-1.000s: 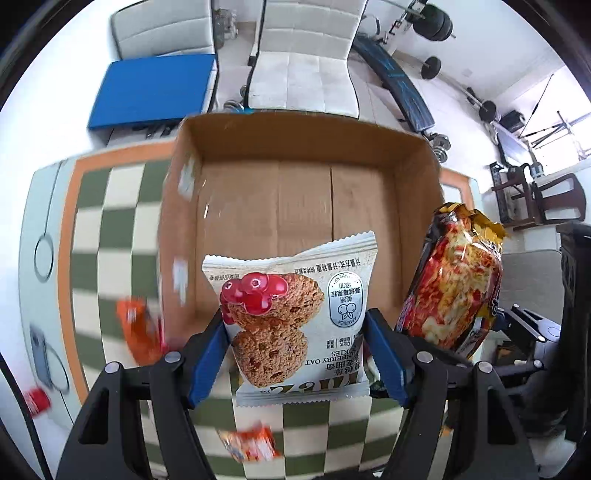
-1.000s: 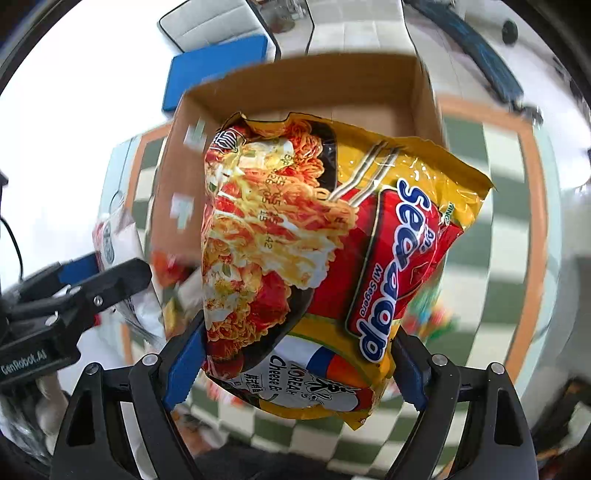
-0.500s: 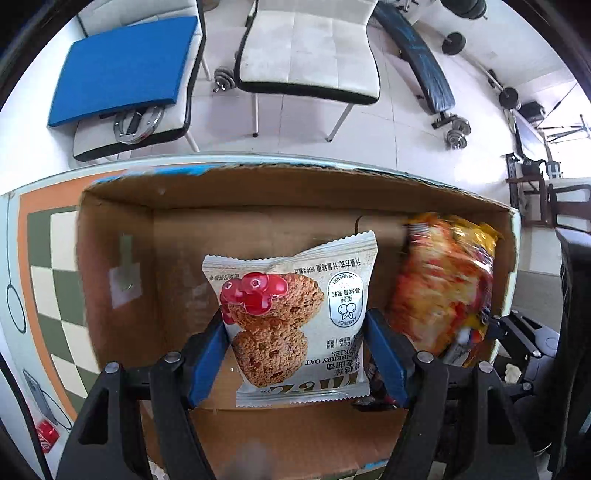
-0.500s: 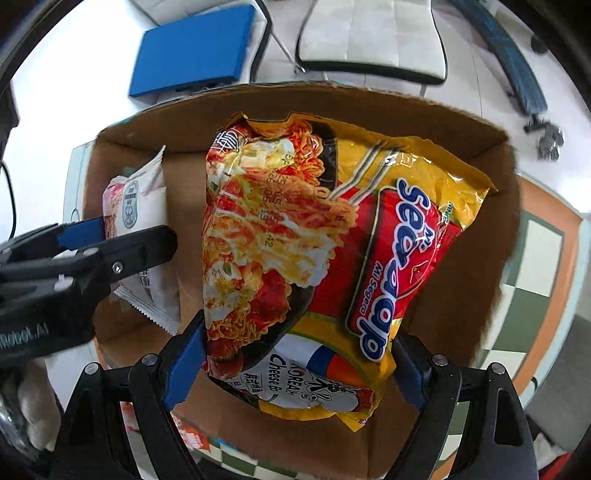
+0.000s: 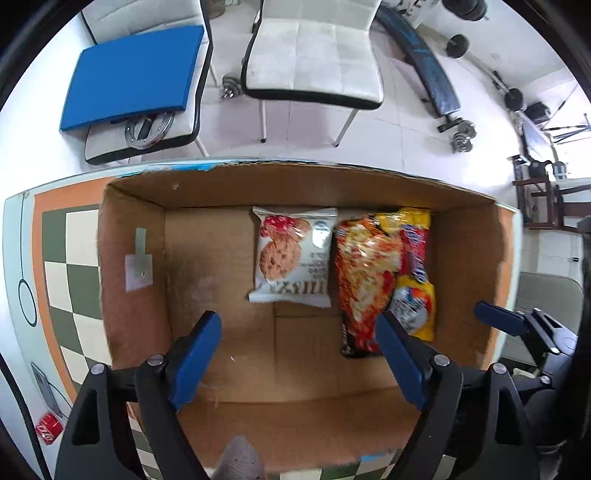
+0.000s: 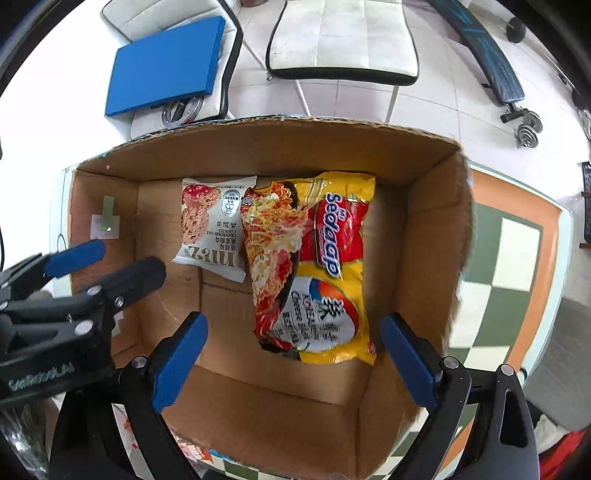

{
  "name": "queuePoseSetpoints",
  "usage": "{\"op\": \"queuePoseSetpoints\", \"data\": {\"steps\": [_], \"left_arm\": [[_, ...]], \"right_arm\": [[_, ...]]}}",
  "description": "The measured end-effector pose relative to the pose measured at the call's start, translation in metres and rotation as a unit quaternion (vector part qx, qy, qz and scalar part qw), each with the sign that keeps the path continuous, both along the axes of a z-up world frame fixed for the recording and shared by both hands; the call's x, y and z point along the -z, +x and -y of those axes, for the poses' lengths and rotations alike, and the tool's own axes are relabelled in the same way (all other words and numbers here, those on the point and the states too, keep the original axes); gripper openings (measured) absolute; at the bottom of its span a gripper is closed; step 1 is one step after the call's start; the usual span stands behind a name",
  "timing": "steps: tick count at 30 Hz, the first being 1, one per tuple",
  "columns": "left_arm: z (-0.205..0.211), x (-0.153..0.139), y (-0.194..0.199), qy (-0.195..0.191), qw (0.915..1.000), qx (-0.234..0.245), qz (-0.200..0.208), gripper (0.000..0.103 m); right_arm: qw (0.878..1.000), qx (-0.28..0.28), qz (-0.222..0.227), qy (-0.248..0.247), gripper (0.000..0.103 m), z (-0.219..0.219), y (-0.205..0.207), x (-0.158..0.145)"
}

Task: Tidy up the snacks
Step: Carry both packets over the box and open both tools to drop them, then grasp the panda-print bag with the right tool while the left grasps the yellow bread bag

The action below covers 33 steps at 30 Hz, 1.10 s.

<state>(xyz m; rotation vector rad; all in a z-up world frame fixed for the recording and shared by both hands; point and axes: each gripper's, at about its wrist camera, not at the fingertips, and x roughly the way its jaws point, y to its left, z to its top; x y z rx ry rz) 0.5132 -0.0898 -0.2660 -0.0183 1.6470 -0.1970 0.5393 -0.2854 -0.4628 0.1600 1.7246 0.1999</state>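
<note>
Now, both grippers, left (image 5: 299,354) and right (image 6: 293,360), opening empty, 2 packets seemingly dropped in box (image 5: 314,188)

Background from our side: bench (image 5: 55,243) has a green-and-cream checker top with an orange border. Beyond its far edge we see two white padded chairs: left chair (image 5: 147,14) carries a blue pad (image 5: 133,74) with a shiny metal ring-shaped part (image 5: 149,127) poking out under the pad's near edge; right chair (image 5: 314,55) is bare. Dark weight bench (image 5: 421,59) sits on the tiled floor (image 5: 391,129) to the right, dumbbells (image 5: 461,134) near its foot. Small red can (image 5: 48,432) and a phone (image 5: 46,387) sit near the bench's left edge.
</note>
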Motion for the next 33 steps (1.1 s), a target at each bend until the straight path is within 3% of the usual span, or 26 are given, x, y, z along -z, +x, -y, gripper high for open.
{"op": "queuePoseSetpoints", "data": {"steps": [5, 6, 7, 12, 15, 17, 19, 21, 23, 24, 29, 33], "left_arm": [[-0.020, -0.047, -0.040, -0.015, 0.9990, -0.012, 0.040, 0.085], [-0.027, -0.056, -0.051, -0.018, 0.9984, -0.018, 0.050, 0.085], [-0.036, -0.066, -0.065, -0.018, 0.9977, -0.026, 0.060, 0.085], [-0.090, -0.094, -0.153, 0.044, 0.9906, -0.060, 0.115, 0.085], [-0.129, -0.093, -0.220, 0.091, 0.9833, -0.093, 0.127, 0.085], [-0.153, -0.085, -0.259, 0.114, 0.9792, -0.119, 0.118, 0.085], [-0.176, -0.071, -0.299, 0.139, 0.9752, -0.139, 0.101, 0.085], [-0.193, -0.056, -0.331, 0.151, 0.9727, -0.154, 0.084, 0.085], [-0.211, -0.036, -0.360, 0.160, 0.9705, -0.171, 0.057, 0.085], [-0.218, -0.027, -0.371, 0.161, 0.9693, -0.180, 0.046, 0.085], [-0.240, 0.010, -0.411, 0.164, 0.9643, -0.207, 0.011, 0.085], [-0.250, 0.035, -0.426, 0.172, 0.9630, -0.207, -0.011, 0.085]], "right_arm": [[0.999, 0.024, 0.025, 0.013, 0.097, -0.007, -0.031, -0.033], [0.999, 0.033, 0.029, 0.021, 0.097, -0.039, -0.041, -0.048], [0.998, 0.042, 0.033, 0.029, 0.097, -0.039, -0.049, -0.053], [0.995, 0.052, 0.044, 0.068, 0.097, -0.092, -0.117, -0.076], [0.996, -0.009, 0.043, 0.084, 0.097, -0.140, -0.170, -0.086], [0.990, -0.121, 0.040, 0.064, 0.097, -0.184, -0.205, -0.081], [0.974, -0.219, 0.043, 0.031, 0.097, -0.224, -0.237, -0.075], [0.951, -0.305, 0.049, 0.002, 0.097, -0.259, -0.267, -0.065], [0.919, -0.390, 0.046, -0.021, 0.097, -0.294, -0.300, -0.051], [0.910, -0.412, 0.047, -0.025, 0.097, -0.303, -0.308, -0.045], [0.833, -0.549, 0.045, -0.056, 0.097, -0.355, -0.369, -0.007], [0.798, -0.598, 0.027, -0.078, 0.097, -0.374, -0.397, 0.023]]}}
